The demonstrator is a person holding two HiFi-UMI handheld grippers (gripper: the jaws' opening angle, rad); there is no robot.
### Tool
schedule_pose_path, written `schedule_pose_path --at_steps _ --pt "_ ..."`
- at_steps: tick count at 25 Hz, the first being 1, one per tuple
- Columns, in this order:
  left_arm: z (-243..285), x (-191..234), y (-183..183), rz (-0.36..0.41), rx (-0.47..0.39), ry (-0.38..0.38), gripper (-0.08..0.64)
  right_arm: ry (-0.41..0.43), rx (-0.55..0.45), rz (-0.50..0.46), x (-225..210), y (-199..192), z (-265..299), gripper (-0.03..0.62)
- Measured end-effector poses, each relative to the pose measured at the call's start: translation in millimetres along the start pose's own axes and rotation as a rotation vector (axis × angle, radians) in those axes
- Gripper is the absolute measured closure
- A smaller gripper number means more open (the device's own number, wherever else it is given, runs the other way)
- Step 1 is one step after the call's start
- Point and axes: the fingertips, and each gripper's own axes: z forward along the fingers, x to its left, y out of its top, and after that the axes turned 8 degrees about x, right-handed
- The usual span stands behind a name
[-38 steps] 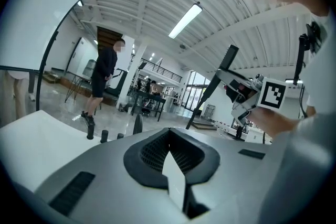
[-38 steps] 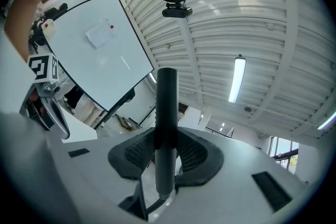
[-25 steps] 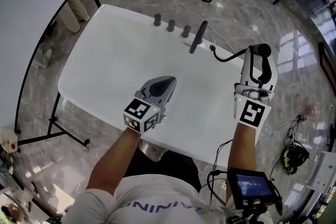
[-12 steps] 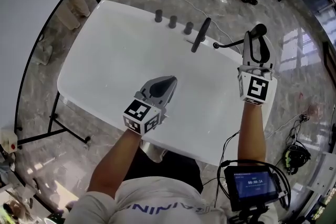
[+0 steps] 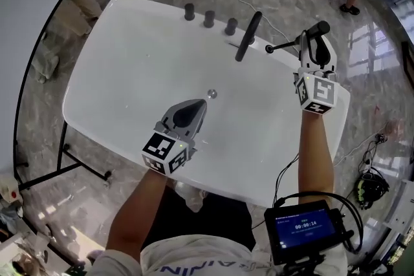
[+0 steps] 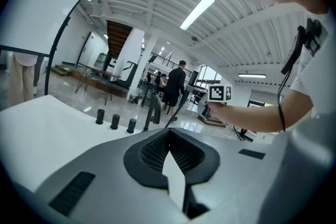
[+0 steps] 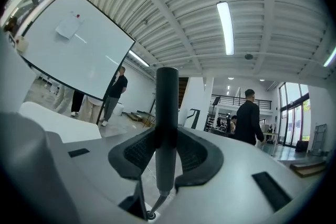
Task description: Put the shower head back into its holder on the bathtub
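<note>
A: Head view: where's the shower head?
B: In the right claw, over the tub edge.
A: Left gripper view?
B: Left claw closed on nothing.
A: Right gripper view?
B: Jaws clamp its handle. Looks stiff, light, slick; I'd grip mid-handle.

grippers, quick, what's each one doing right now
left gripper: closed, nothing between its jaws.
right gripper: closed on the shower head, gripping its handle.
</note>
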Motion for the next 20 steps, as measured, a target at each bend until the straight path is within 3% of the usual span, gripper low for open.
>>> schedule_pose_path --at_steps 10,20 --pt "53 28 -76 0.03 0.075 -0.005 0.543 0.02 0.017 0.156 -13 -92 49 0.465" --pt "90 57 -124 0.011 0.125 0.002 0.543 0.039 0.103 0.274 -12 -184 100 0.464"
